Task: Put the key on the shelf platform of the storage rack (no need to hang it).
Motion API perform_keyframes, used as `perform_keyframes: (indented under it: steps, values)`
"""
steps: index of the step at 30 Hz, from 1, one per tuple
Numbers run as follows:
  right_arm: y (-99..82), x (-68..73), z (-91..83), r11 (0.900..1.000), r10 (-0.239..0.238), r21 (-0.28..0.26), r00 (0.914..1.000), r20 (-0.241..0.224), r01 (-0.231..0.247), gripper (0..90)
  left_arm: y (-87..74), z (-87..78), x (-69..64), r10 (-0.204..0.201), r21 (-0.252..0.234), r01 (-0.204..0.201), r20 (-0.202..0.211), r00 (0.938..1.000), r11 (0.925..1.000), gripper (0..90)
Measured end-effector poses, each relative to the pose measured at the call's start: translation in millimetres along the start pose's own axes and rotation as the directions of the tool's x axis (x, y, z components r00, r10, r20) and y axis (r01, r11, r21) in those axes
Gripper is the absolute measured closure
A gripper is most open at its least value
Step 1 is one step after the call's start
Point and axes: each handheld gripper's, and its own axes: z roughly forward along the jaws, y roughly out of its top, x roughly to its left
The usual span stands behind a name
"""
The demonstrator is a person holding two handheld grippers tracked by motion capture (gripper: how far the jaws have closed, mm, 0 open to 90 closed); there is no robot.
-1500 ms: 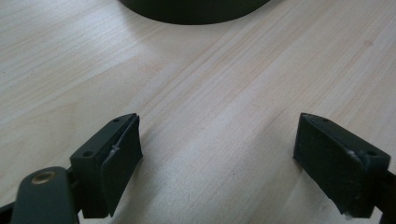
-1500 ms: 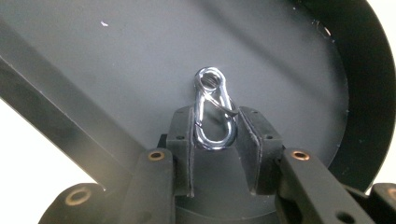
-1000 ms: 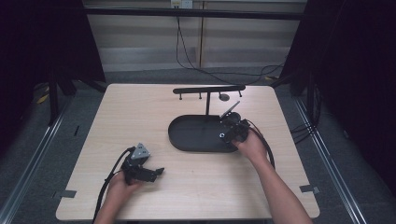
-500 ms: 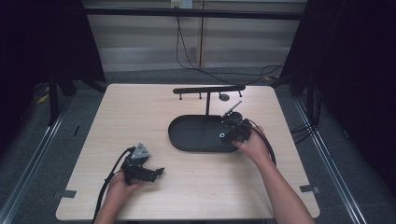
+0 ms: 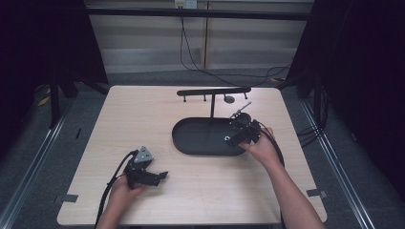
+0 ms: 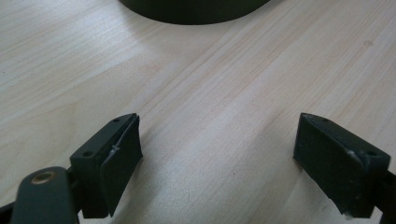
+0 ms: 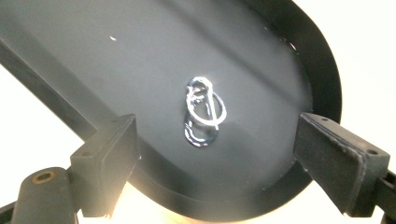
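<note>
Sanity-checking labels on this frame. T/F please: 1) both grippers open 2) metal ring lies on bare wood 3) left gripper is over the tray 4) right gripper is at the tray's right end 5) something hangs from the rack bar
1) True: left gripper and right gripper both have jaws spread.
2) False: the metal ring lies inside the black tray.
3) False: it rests over bare table, near the front-left.
4) True.
5) False: the rack bar carries nothing.
</note>
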Motion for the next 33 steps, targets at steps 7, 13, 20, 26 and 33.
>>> perform_keyframes:
  steps: [7, 13, 20, 26, 33]
  values:
    - [-3.3, -1.6, -1.7, 1.0000, -0.003, 0.005, 1.0000, 0.001, 0.003, 11.9, 0.0, -0.1, -0.1, -0.001, 0.001, 0.001, 0.000, 1.0000, 1.0000, 14.6]
    - [-5.1, -0.1, -1.9, 0.9999, -0.006, 0.012, 0.9998, 0.018, 0.006, 12.7, 0.0, 0.0, 0.0, 0.000, 0.001, 0.000, 0.000, 1.0000, 1.0000, 14.6]
    - [-10.5, 0.6, -3.8, 1.0000, 0.000, 0.005, 1.0000, 0.004, 0.000, 12.7, 0.0, -0.1, -0.1, -0.001, 0.001, 0.001, 0.000, 1.0000, 1.0000, 14.6]
    - [-15.2, 0.8, -12.2, 0.9999, -0.007, -0.011, 0.9998, -0.020, 0.007, 12.9, 0.0, -0.1, 0.0, 0.000, 0.001, 0.000, -0.001, 1.0000, 1.0000, 14.6]
    - [-22.6, 4.1, -19.7, 0.9995, -0.023, -0.021, 0.9993, -0.029, 0.022, 13.0, 0.0, 0.0, 0.0, 0.000, 0.000, 0.000, -0.001, 1.0000, 1.0000, 14.6]
